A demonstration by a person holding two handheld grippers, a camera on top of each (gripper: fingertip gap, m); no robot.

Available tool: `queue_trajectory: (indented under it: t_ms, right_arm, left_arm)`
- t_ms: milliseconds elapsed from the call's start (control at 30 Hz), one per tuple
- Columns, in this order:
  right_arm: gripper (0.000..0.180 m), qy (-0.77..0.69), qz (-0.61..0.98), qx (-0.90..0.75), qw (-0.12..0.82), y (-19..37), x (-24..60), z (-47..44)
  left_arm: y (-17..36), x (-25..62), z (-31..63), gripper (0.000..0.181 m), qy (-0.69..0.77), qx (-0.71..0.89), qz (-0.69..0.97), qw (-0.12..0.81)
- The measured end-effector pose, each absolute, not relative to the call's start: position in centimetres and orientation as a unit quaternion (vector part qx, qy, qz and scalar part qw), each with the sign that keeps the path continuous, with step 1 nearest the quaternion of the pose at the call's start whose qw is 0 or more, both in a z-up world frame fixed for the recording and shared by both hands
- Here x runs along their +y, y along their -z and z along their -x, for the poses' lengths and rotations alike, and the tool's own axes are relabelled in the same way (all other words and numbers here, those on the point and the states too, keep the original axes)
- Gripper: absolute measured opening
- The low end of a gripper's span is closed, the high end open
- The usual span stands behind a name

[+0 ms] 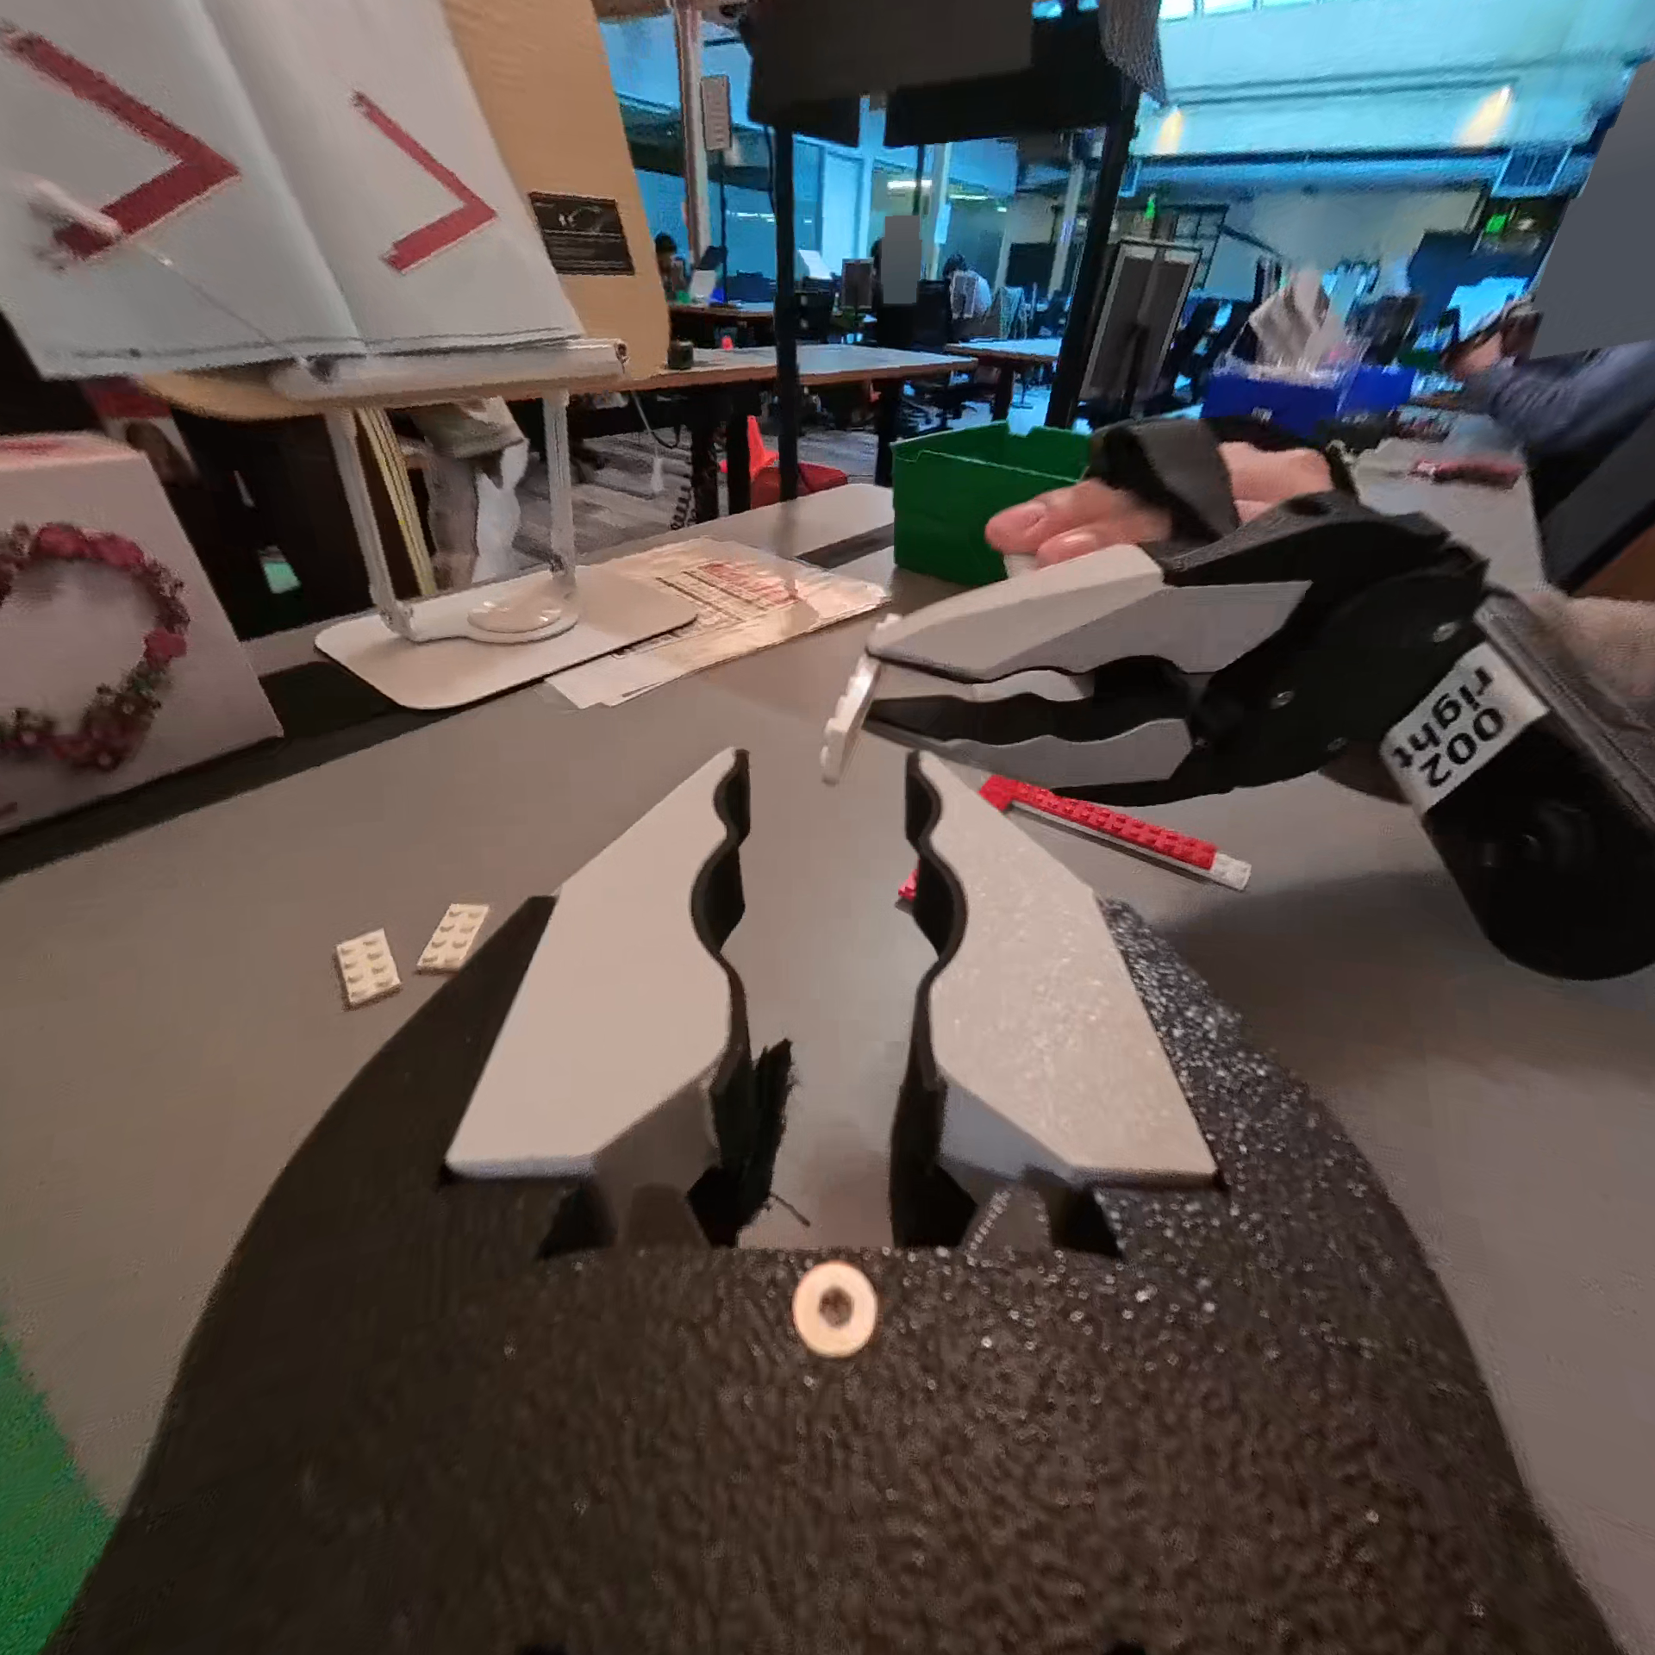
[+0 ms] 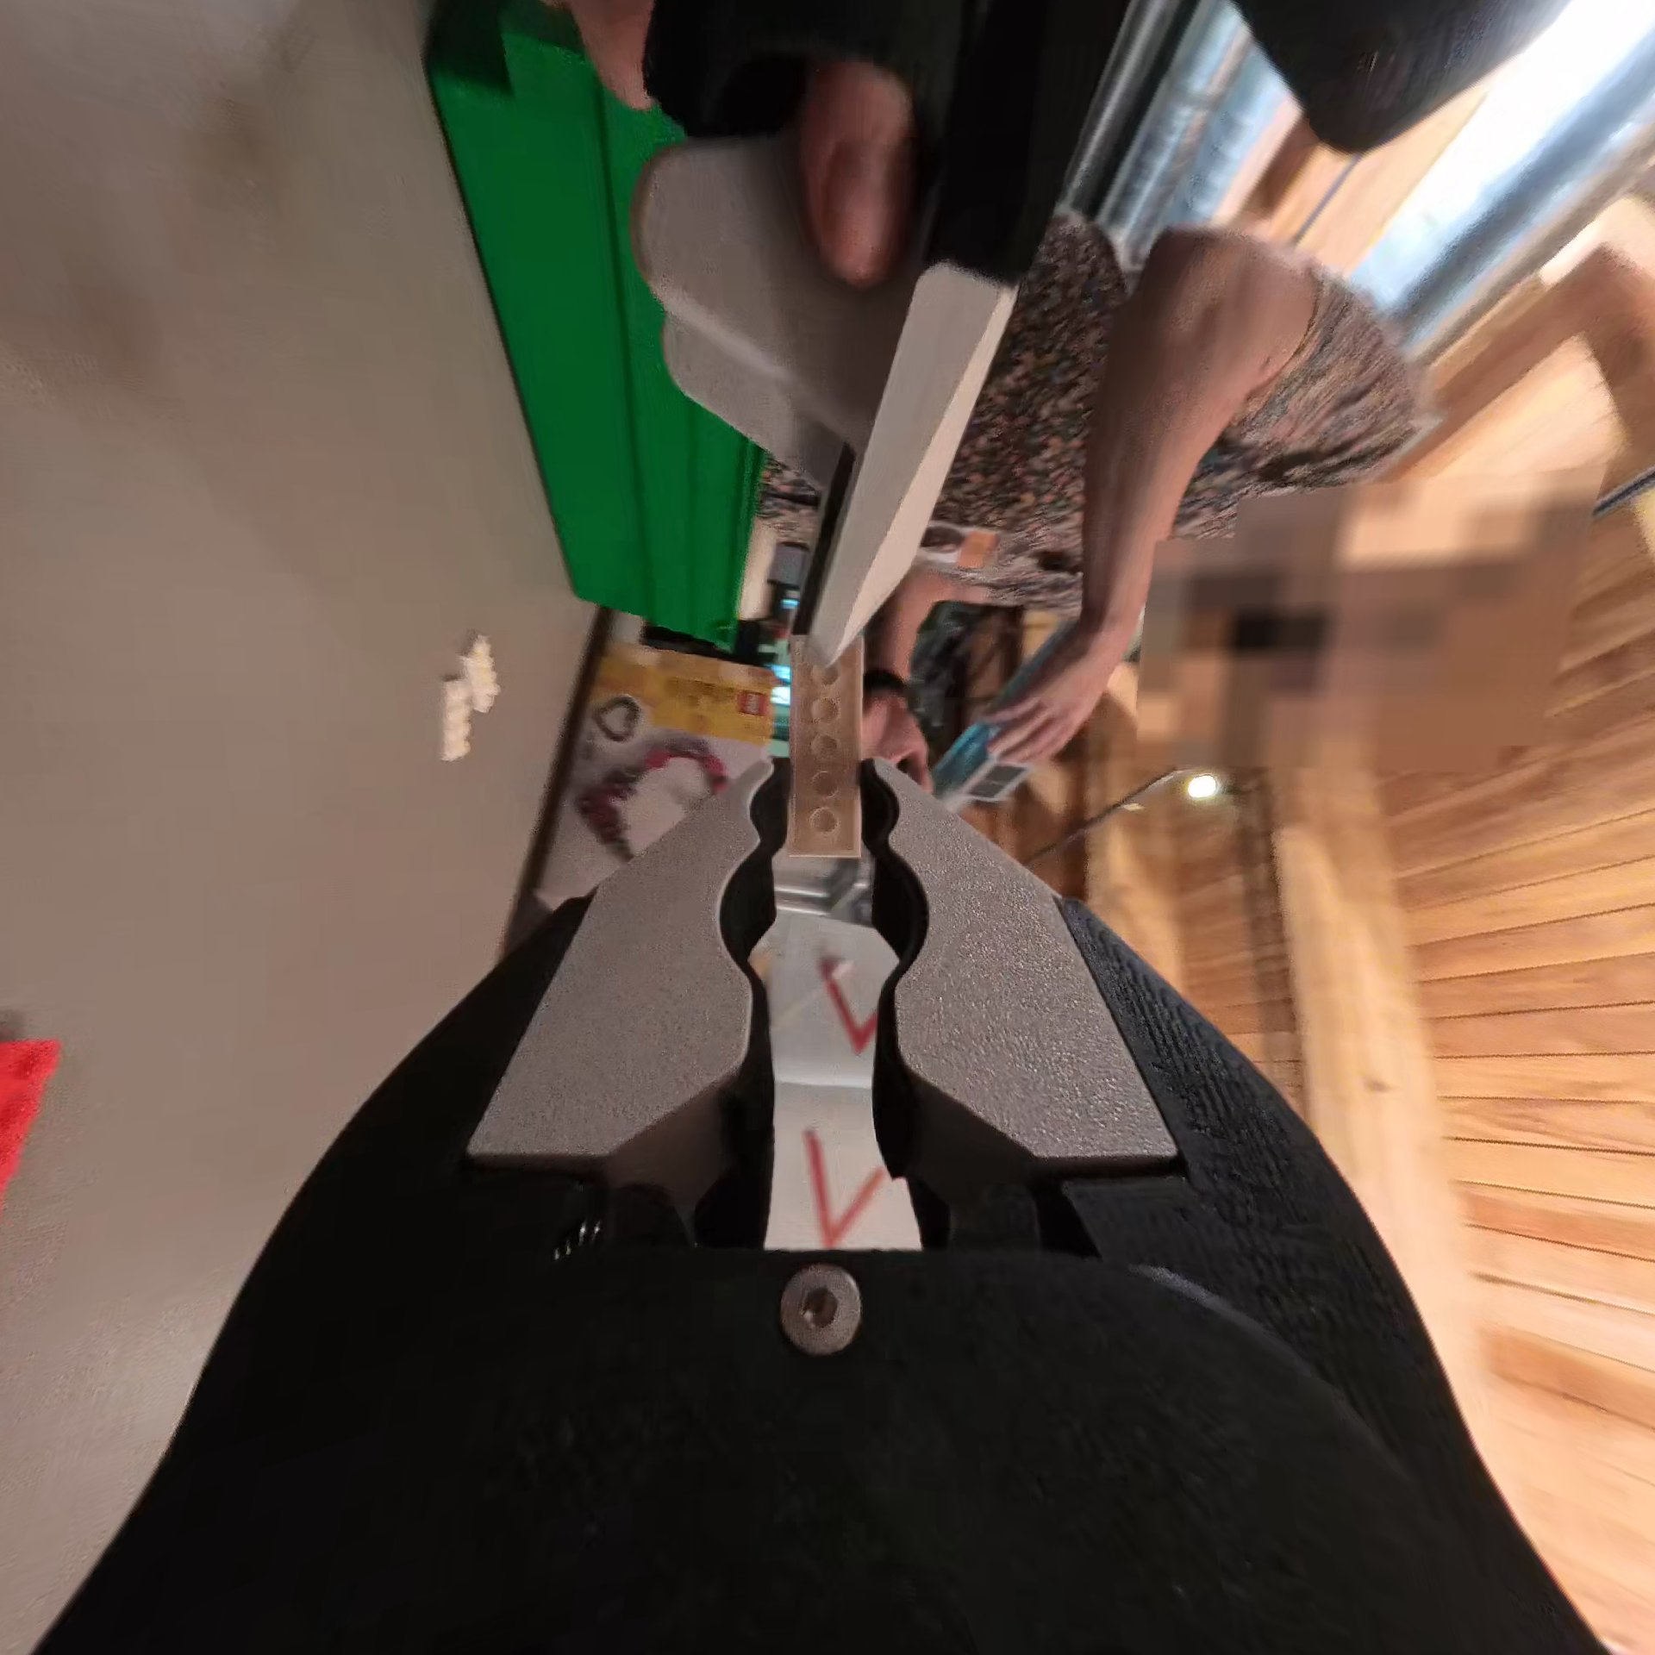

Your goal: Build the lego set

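Right gripper (image 1: 864, 707) is clamped on a white strip (image 1: 844, 721), held in the air just ahead of the left gripper (image 1: 828, 788), whose fingers stand apart and empty. Red strip (image 1: 1110, 828) and two white plates (image 1: 369, 965) lie on the grey table (image 1: 537, 788); green bin (image 1: 976, 497) sits behind.

The grey bench (image 1: 537, 806) carries the loose parts. At about nine o'clock in the left wrist view, two small white plates (image 1: 368, 966) and (image 1: 453, 937) lie flat, just beside each other. At two o'clock lies a long red plate (image 1: 1101, 826) with a white end. Toward twelve o'clock a white stand (image 1: 501, 627) rests its flat base on the bench, with papers in a clear sleeve (image 1: 743, 600) partly beneath it. A green bin (image 1: 967, 501) sits at one o'clock, and a white box with a heart-shaped wreath picture (image 1: 98, 663) at ten o'clock.
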State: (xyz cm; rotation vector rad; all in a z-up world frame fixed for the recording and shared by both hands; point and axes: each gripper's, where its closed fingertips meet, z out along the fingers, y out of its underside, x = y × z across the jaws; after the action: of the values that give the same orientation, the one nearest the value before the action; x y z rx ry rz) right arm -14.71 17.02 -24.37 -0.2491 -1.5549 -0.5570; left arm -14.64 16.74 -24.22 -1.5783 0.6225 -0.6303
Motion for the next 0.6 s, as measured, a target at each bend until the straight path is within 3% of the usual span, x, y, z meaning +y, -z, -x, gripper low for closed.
queue_trajectory:
  t_ms: [167, 367, 467, 600]
  right_arm:
    - [0.014, 0.317, 0.034, -0.655, 0.685, 23.4, 15.6, 14.2]
    - [0.014, 0.326, 0.020, -0.652, 0.684, 23.5, 15.0, 13.3]
    - [0.029, 0.228, 0.100, -0.675, 0.694, 23.5, 14.9, 12.0]
    - [0.042, -0.045, 0.307, -0.678, 0.667, 23.3, 14.7, 10.2]
  left_arm:
    - [23.4, 16.1, 12.9, 0.009, 0.236, 0.310, 0.655, 0.648]
    - [23.5, 15.7, 12.1, 0.003, 0.179, 0.358, 0.631, 0.664]
    - [23.6, 15.9, 12.2, 0.003, 0.116, 0.383, 0.612, 0.682]
    - [24.3, 15.5, 12.0, 0.003, 0.027, 0.439, 0.572, 0.692]
